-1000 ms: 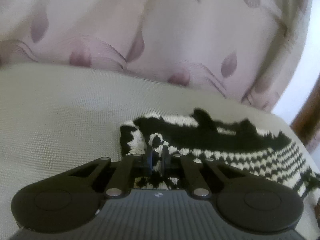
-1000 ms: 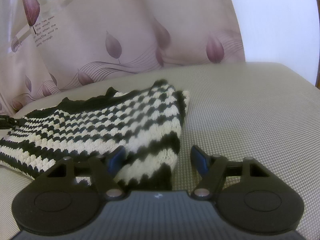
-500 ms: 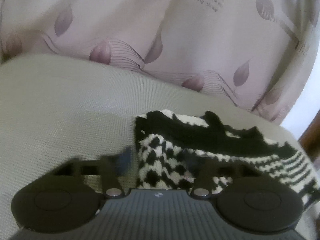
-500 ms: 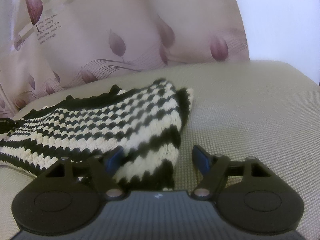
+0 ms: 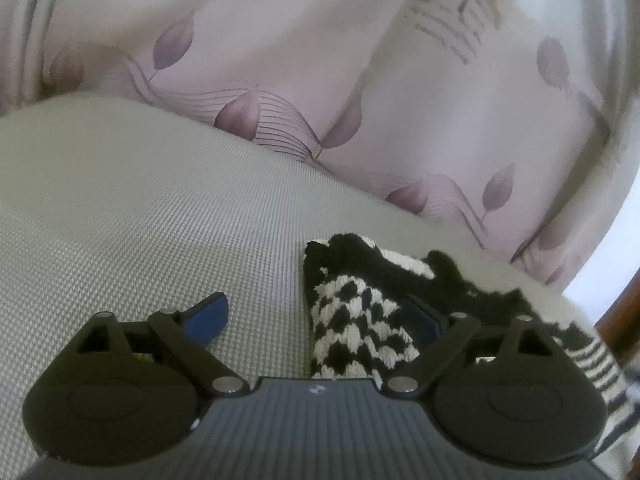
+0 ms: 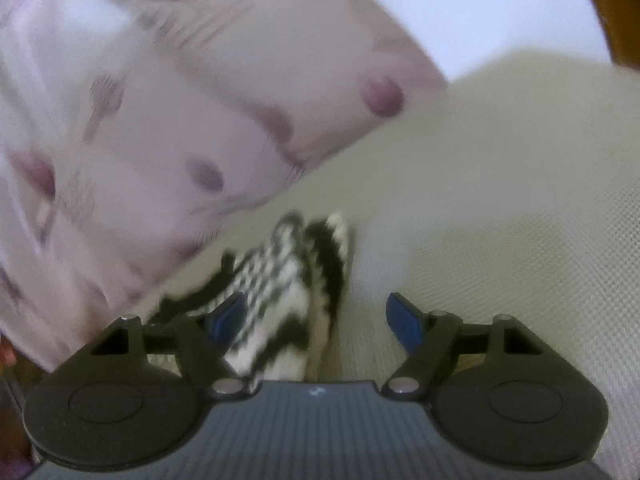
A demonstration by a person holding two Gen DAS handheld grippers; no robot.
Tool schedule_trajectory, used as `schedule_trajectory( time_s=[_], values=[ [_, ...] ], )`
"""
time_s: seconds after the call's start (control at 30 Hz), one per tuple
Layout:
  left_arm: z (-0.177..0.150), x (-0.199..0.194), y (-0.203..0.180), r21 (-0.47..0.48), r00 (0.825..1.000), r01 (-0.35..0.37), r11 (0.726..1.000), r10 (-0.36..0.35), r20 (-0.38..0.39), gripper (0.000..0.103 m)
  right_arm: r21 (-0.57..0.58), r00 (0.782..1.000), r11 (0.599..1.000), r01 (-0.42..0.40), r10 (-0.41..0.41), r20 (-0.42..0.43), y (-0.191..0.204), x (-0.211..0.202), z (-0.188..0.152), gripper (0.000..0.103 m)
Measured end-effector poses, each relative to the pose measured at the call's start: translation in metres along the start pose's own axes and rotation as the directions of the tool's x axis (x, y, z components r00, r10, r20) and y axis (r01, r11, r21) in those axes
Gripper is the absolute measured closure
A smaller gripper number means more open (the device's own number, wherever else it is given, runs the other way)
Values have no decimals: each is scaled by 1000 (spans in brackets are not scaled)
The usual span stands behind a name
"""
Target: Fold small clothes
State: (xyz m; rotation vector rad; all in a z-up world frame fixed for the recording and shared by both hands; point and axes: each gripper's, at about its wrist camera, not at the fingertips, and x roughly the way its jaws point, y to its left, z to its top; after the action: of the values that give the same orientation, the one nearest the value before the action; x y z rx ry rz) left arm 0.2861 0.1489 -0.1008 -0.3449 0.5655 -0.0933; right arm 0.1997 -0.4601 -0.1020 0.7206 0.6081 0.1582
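A small knitted garment [image 5: 352, 320], black and cream in checks and stripes, lies on a pale woven surface [image 5: 140, 220]. My left gripper [image 5: 316, 316] hangs low over its left end, and its jaws are opening. That end sits between them, close to the right finger, and the left pad [image 5: 208, 314] is well clear of it. In the blurred, tilted right wrist view my right gripper [image 6: 316, 318] stands open over the other end of the garment [image 6: 288, 280]. The knit lies by the left pad [image 6: 228, 314] and nothing squeezes it.
A pink curtain [image 5: 320, 60] printed with leaves and lettering hangs right behind the surface and fills the upper left of the right wrist view too, curtain [image 6: 140, 120]. Brown wood [image 5: 624, 312] shows at the far right. The woven surface [image 6: 500, 200] stretches right of the garment.
My left gripper was shut on the garment's corner and has let go, its jaws now wide apart. The right gripper has rolled and swung, so its view tilts and blurs.
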Motion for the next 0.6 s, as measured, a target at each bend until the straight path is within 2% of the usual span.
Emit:
schedule_trajectory(
  time_s=[0.17,0.23,0.27,0.3,0.43,0.53,0.6],
  values=[
    [-4,3,-1,22,1000,-10,1000,10,-6,7,-133,1000,991,24,-27,-16,26,36,21,27],
    [-5,4,1,22,1000,-13,1000,13,-5,7,-204,998,978,49,-55,-27,40,54,23,51],
    [-5,5,1,26,1000,-13,1000,13,1,8,-254,996,965,58,-74,-53,46,65,24,87],
    [-6,4,1,28,1000,-21,999,21,2,9,-275,991,958,85,-110,-74,49,71,24,92],
    [-7,6,1,35,999,-32,999,32,-2,9,-189,991,973,130,-134,-11,38,53,16,94],
    [-7,7,0,46,999,-34,998,34,-7,9,-88,993,990,110,-114,-42,9,50,1,93],
    [-8,8,0,50,999,-36,998,37,-7,8,-118,995,989,92,-97,-38,15,51,6,90]
  ],
)
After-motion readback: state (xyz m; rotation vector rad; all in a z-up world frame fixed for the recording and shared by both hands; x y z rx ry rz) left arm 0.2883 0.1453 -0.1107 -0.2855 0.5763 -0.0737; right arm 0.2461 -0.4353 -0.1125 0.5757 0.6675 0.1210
